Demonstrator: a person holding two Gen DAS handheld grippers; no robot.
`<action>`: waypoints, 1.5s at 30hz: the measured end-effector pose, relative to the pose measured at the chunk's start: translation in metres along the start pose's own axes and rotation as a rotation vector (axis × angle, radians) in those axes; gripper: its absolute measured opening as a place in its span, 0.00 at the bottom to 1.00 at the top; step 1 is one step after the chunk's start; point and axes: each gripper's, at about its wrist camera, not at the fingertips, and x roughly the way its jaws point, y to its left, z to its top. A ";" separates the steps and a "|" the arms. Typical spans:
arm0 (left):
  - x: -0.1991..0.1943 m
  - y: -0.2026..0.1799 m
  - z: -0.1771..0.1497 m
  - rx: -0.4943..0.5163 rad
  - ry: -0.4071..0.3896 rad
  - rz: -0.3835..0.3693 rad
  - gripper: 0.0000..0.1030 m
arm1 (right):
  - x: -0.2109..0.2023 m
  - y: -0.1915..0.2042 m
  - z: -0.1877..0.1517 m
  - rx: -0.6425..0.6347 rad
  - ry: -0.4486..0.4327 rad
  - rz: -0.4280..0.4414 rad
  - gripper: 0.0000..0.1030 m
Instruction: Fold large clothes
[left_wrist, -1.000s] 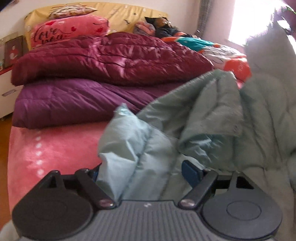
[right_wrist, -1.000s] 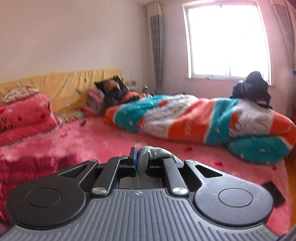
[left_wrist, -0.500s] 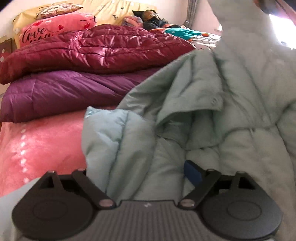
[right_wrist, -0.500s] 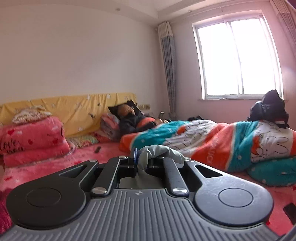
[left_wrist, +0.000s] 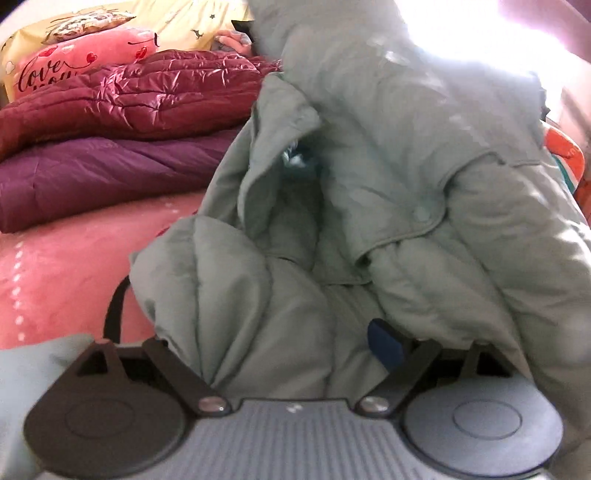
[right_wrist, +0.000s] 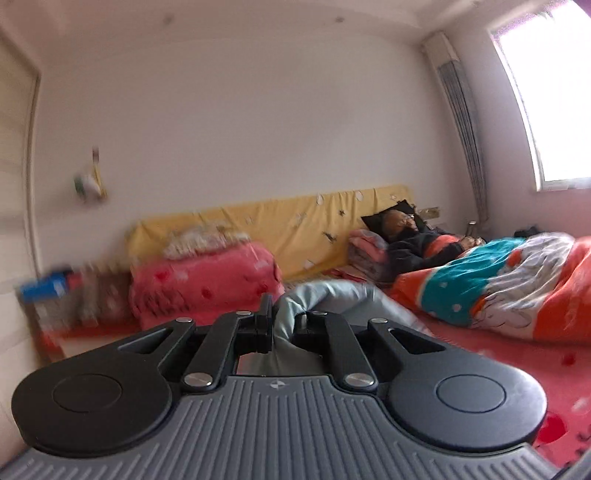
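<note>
Pink bedding (left_wrist: 70, 266) covers the wide bed, and the pale green padded coat (left_wrist: 388, 177) is heaped on it, filling most of the left wrist view from the centre out to 3 o'clock.

One bunched fold of the coat lies between the fingers of the left gripper (left_wrist: 258, 332), which stand wide apart. The blue pad (left_wrist: 384, 345) on the finger at 4 o'clock sits against the cloth, but the other finger (left_wrist: 114, 314), at 8 o'clock, is bare on its outer side and I cannot tell whether it presses the fold. That gripper tilts down toward the bed.

In the right wrist view a narrow roll of the coat (right_wrist: 332, 295) runs between the fingers of the right gripper (right_wrist: 282, 321). Its jaws are opening, though they are only a little apart and the cloth still sits pinched between them. This gripper points level across the room.

Beyond the coat, at 10 o'clock in the left view, a maroon quilted coat (left_wrist: 129, 99) lies on a purple one (left_wrist: 103, 177), with a pink pillow (left_wrist: 85, 62) behind. Across the bed, at 3 o'clock in the right view, an orange and teal quilt (right_wrist: 517, 284) covers a person (right_wrist: 417, 243) lying against the yellow headboard (right_wrist: 295, 221). A window (right_wrist: 554, 92) glares at 2 o'clock.
</note>
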 end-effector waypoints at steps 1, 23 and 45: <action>-0.001 0.000 -0.001 -0.008 0.001 -0.003 0.86 | 0.008 0.000 -0.009 -0.005 0.047 0.002 0.27; -0.014 -0.039 -0.029 0.007 -0.007 -0.069 0.87 | -0.241 -0.087 -0.062 0.198 0.252 -0.460 1.00; -0.061 -0.116 -0.072 -0.053 0.053 -0.060 0.88 | -0.457 -0.086 -0.259 0.854 0.400 -0.779 1.00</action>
